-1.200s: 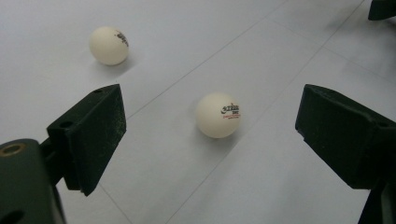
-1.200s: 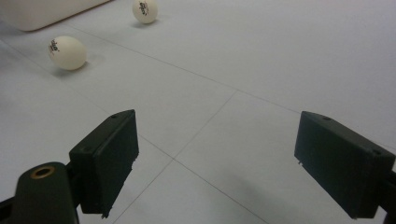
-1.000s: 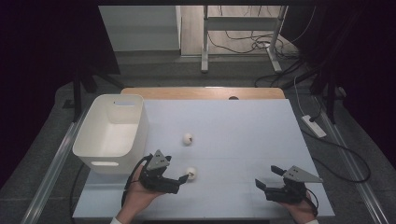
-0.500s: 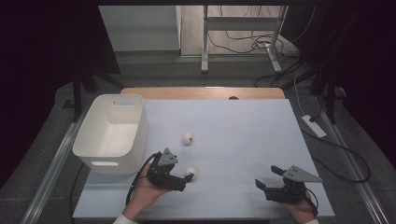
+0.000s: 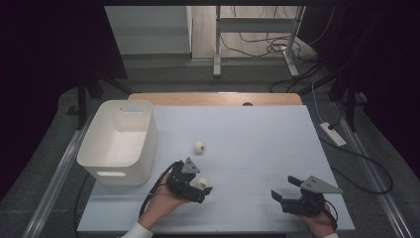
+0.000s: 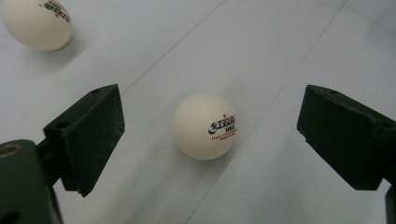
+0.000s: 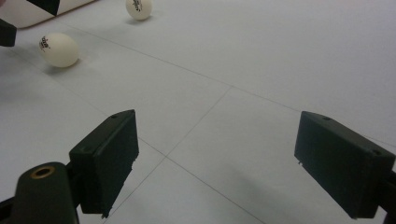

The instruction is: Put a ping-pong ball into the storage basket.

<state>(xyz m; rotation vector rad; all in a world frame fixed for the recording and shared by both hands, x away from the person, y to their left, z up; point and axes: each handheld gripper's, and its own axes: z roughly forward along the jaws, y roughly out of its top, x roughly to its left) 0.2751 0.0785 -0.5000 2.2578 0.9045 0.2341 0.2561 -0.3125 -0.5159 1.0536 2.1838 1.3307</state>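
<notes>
left claw (image 6: 210, 140) moved in since 1 s ago, spread wide around near ball (image 6: 204, 126) on table (image 5: 257, 144) | no contact, close next | right claw (image 7: 215, 163) gaping, idle | bin (image 5: 119, 141) left

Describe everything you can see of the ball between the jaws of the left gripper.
The near ball is a small, smooth, cream-white sphere, plastic by its look, with black and red printed lettering and a small red star. It rests on the white table, centred between the open jaws of the left gripper, which do not touch it.
</notes>
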